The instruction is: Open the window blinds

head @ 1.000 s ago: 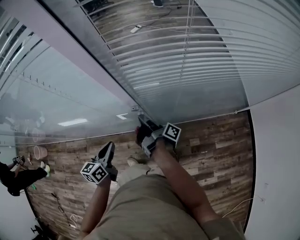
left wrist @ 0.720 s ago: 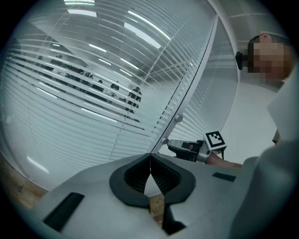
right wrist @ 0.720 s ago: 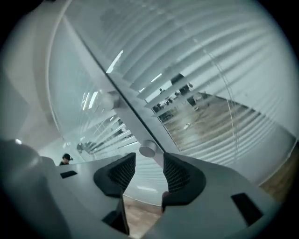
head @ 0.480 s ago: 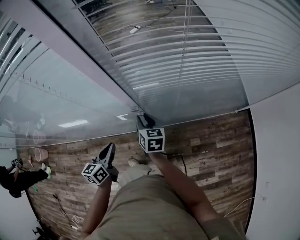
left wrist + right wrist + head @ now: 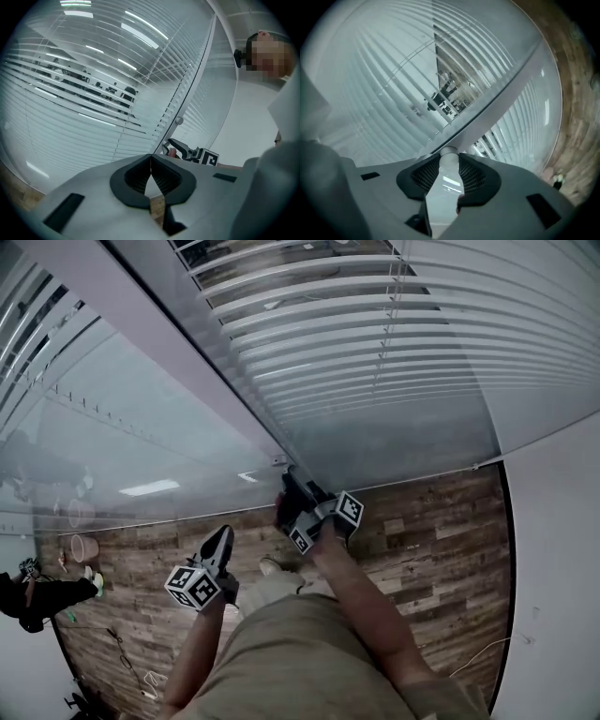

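Observation:
White slatted blinds (image 5: 375, 343) hang behind the glass, and the room beyond shows through their upper gaps. A small silver knob (image 5: 279, 461) sits on the grey frame post (image 5: 187, 390) beside them. My right gripper (image 5: 289, 480) reaches up to it. In the right gripper view the knob (image 5: 449, 153) stands between the tips of the right gripper (image 5: 449, 158); its jaws have just been closing and both pads touch the knob. My left gripper (image 5: 218, 538) hangs lower left, away from the glass. In its own view the left gripper (image 5: 150, 157) is shut and empty, facing the blinds (image 5: 70, 93).
Wood-plank floor (image 5: 422, 521) runs below the glass wall. A white wall (image 5: 553, 568) bounds the right side. Beyond the left glass pane a person (image 5: 37, 592) crouches near a small bucket (image 5: 82, 547). A thin cable (image 5: 478, 652) lies on the floor at right.
My right gripper rolled at the knob, its marker cube turning to face the camera and then back. The left gripper has stayed where it was.

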Demonstrator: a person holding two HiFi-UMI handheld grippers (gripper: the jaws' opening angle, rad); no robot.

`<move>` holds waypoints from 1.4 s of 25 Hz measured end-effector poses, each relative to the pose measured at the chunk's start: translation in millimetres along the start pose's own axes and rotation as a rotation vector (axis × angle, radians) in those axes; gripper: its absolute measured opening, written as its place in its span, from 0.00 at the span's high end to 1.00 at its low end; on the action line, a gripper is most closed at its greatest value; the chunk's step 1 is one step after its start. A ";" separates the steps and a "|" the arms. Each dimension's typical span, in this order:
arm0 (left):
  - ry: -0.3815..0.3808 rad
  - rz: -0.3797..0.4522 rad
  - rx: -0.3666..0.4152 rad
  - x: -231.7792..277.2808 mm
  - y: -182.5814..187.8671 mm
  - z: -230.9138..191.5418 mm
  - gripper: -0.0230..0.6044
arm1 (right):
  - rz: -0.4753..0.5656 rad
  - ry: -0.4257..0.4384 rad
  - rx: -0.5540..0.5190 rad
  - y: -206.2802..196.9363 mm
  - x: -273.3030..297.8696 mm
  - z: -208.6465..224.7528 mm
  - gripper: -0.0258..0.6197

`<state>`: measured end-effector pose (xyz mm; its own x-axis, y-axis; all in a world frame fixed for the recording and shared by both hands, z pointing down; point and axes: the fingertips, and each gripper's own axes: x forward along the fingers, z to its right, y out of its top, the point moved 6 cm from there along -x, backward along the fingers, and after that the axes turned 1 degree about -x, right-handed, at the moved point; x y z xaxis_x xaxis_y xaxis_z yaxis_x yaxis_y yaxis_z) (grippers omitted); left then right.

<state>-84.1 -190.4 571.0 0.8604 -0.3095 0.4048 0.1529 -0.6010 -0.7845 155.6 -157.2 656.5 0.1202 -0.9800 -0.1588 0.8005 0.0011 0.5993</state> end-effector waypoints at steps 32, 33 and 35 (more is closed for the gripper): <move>0.013 0.003 0.002 4.4 -2.9 6.5 0.94 | -0.169 -0.305 -0.714 5.5 5.7 -32.4 0.77; 0.012 0.002 0.003 5.7 -3.6 6.6 0.94 | -0.193 -0.381 -0.910 1.1 8.8 -38.5 0.77; 0.011 0.002 0.003 7.2 -3.5 7.3 0.94 | -0.219 -0.530 -1.224 -10.8 14.6 -43.8 0.77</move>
<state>-74.8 -185.2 573.3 0.8554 -0.3183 0.4086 0.1529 -0.5985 -0.7864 174.5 -162.8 613.4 -0.0932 -0.9407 0.3261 0.8124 -0.2612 -0.5214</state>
